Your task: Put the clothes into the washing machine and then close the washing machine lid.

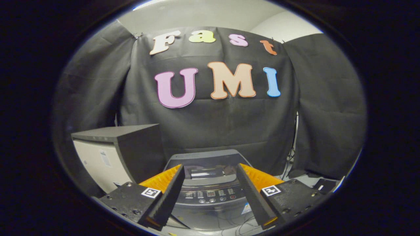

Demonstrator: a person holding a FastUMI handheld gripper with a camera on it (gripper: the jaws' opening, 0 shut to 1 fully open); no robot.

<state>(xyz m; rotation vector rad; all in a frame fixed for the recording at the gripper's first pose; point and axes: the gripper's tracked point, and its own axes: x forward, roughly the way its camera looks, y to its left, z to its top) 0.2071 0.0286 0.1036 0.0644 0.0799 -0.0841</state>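
Ahead, the washing machine [210, 193] sits low between and just beyond my tongs [209, 170], its lid down over the tub and its button panel facing me. My fingers [167, 196] cover both its flanks, and its lower front is cut off. The tongs are spread wide, gripping nothing. A grey-topped cabinet [118, 154] stands just beside it, with the black cloth wall [223, 124] behind.
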